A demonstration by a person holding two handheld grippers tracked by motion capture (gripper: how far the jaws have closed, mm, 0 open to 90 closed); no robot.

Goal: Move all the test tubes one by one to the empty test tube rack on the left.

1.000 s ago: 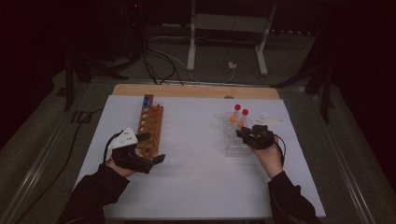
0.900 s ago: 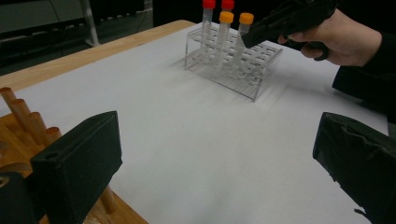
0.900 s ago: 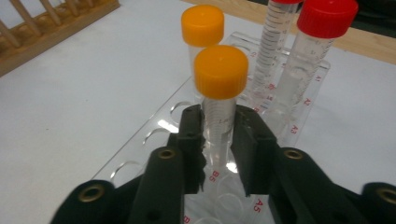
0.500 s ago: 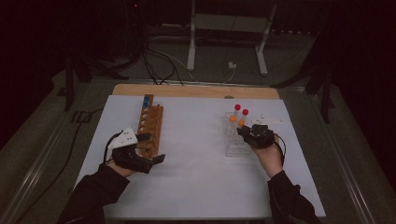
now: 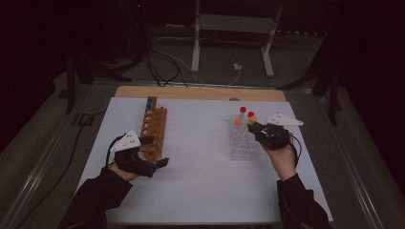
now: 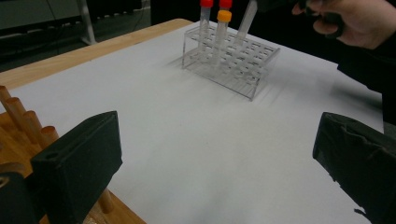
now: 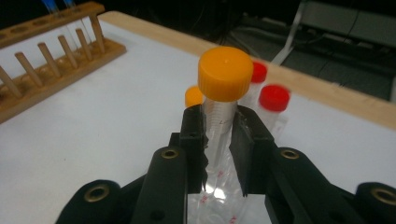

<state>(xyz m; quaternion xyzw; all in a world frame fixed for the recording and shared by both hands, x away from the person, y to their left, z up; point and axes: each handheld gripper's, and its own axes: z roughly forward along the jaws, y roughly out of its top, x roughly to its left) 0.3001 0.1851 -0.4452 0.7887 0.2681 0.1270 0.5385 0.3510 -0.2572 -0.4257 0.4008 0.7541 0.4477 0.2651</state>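
My right gripper (image 7: pixel 219 140) is shut on a clear tube with an orange cap (image 7: pixel 225 73), gripping it just under the cap. In the high view, the right gripper (image 5: pixel 254 126) holds this tube (image 5: pixel 253 119) above the clear plastic rack (image 5: pixel 241 148). In that rack stand another orange-capped tube (image 5: pixel 238 121) and two red-capped tubes (image 5: pixel 242 109). My left gripper (image 5: pixel 155 151) stands open at the near end of the wooden rack (image 5: pixel 155 126). In the left gripper view, the gripper (image 6: pixel 219 163) has nothing between its jaws.
A white sheet (image 5: pixel 200 167) covers the table, with a wooden edge (image 5: pixel 191 92) at the back. Blue-capped tubes (image 5: pixel 150 102) sit at the far end of the wooden rack. Cables and stand legs lie on the floor beyond the table.
My right gripper has risen a little with the orange-capped tube in it. The left gripper has stayed in place.
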